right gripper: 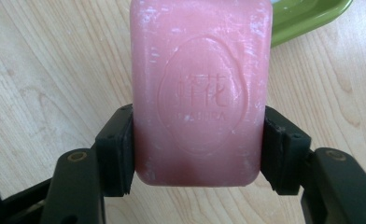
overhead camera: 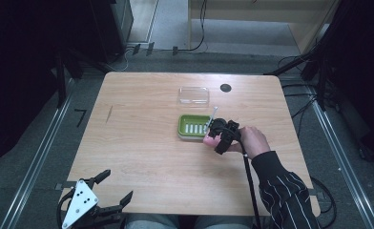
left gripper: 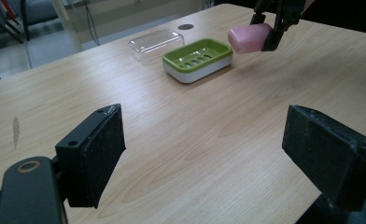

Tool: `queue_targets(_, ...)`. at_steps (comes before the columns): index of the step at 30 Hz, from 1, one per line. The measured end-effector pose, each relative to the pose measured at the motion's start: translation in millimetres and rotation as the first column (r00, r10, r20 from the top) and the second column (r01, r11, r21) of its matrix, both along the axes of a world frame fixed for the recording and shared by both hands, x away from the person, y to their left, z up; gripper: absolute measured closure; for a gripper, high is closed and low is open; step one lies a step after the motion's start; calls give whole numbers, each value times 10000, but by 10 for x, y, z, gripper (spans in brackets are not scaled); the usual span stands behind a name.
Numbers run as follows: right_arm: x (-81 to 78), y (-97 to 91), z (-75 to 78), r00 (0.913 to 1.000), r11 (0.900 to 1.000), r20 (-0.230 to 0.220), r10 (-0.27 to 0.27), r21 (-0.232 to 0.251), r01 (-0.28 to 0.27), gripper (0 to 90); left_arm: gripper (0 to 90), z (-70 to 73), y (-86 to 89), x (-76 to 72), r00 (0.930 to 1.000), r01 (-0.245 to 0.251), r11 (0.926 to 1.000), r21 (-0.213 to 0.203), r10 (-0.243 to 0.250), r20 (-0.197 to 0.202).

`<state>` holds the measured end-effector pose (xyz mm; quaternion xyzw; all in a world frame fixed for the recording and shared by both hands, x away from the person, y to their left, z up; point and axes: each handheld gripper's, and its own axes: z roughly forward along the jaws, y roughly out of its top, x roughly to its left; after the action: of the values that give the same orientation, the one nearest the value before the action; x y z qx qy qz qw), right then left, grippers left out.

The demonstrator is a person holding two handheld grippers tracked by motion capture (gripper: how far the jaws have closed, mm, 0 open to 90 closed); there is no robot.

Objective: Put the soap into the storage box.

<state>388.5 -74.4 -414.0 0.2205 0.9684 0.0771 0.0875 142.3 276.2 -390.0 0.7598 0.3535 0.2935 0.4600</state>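
Your right gripper [right gripper: 197, 154] is clamped on the pink soap bar [right gripper: 200, 88], both pads pressed flat against its long sides, the embossed face turned up toward the camera. You're holding that bar just off the near right corner of the green soap dish [overhead camera: 193, 127], above the wood and not in the dish. From the left gripper view the soap [left gripper: 248, 38] hangs just right of the dish [left gripper: 197, 58], clear of the table [left gripper: 181, 130]. The dish itself sits bare, slotted insert showing. Just beyond the dish lies the clear plastic lid [overhead camera: 193, 95], close to it but apart. Your left gripper [overhead camera: 112, 188] rests well away from the dish at the table's near left edge, jaws spread wide with nothing between them.
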Motion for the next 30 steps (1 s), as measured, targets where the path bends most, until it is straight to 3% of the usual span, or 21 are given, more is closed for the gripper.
queue_targets(30, 172, 88, 99, 9980, 9983, 558, -298, 510, 270, 385, 140, 1, 7, -9, 10000, -27, 10000, 14, 27, 6)
